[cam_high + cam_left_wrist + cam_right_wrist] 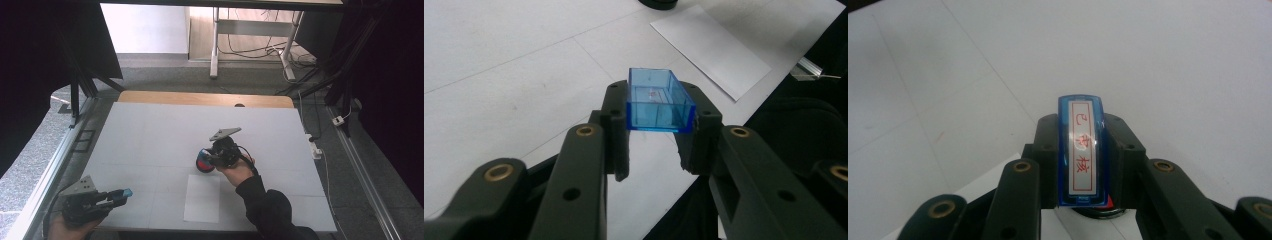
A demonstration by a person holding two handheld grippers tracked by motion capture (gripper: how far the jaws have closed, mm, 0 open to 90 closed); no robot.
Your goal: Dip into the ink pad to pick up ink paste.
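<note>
Blue stamp body [1081, 150]: clamped in right gripper [207, 159], long axis upright, above black ink pad [201, 165].
Clear blue cap [658, 101]: clamped in left gripper [120, 196], well apart at the left.
White paper sheet [202, 198]: just near side of the stamp; right hand [235, 172] is nearer.

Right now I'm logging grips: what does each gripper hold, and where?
Left gripper: blue cap, by its long sides. Right gripper: blue stamp, by its sides.

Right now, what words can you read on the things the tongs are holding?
"已审核", in red inside a red frame: on the white label of the blue stamp held in the right tongs.
Small red marks inside the clear blue cap in the left tongs: too small to read.
</note>
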